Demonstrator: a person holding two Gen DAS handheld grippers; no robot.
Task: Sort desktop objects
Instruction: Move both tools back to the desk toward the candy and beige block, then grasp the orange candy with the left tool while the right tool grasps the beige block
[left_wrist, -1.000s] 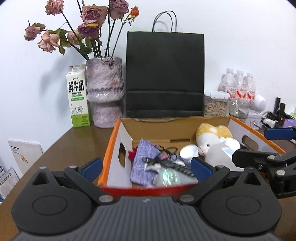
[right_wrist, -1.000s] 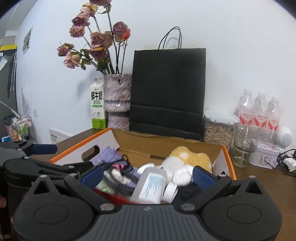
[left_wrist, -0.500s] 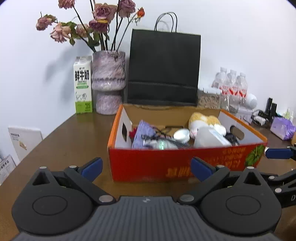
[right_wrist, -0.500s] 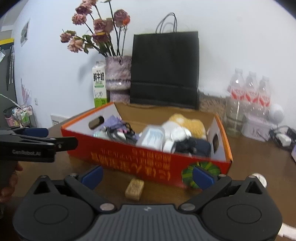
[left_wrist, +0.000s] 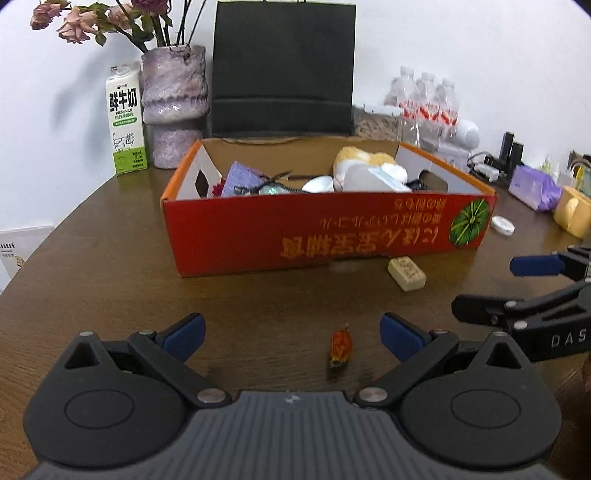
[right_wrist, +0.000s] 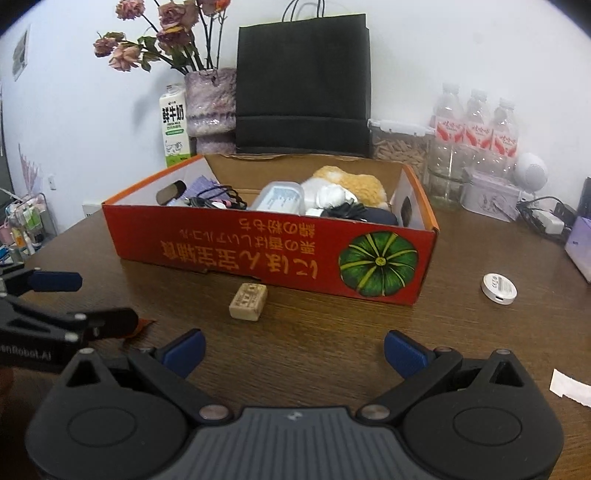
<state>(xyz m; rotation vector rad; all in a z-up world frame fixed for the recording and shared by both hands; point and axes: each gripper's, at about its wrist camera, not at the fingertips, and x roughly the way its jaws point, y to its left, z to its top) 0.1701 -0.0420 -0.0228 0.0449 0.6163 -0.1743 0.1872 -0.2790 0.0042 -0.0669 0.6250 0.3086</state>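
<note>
Brown wood grain runs under everything we see: a rounded table against a white wall. Nearest to us, our left gripper hovers low over the wood with its blue-padded fingers spread wide and nothing between them. A small orange wrapped sweet lies on the table inside that gap, closer to the right finger and touching neither. Our right gripper is likewise spread wide and empty, over bare wood.

Just beyond, a tan rectangular block with a stamped top sits on the table, near the front wall of the red cardboard box but apart from it. Off to the right, a round white disc lies flat, and a scrap of white paper shows at the right edge of the right wrist view.

We see the box printed with upside-down yellow characters and a green pumpkin, open at the top. Inside it lie a purple cloth, black cables, a translucent plastic bottle, a white and orange plush toy and something dark at the right end.

Farther back, along the wall, stand a milk carton, a mottled purple vase of dried roses, a black paper bag, a clear container of pellets and three water bottles.
</note>
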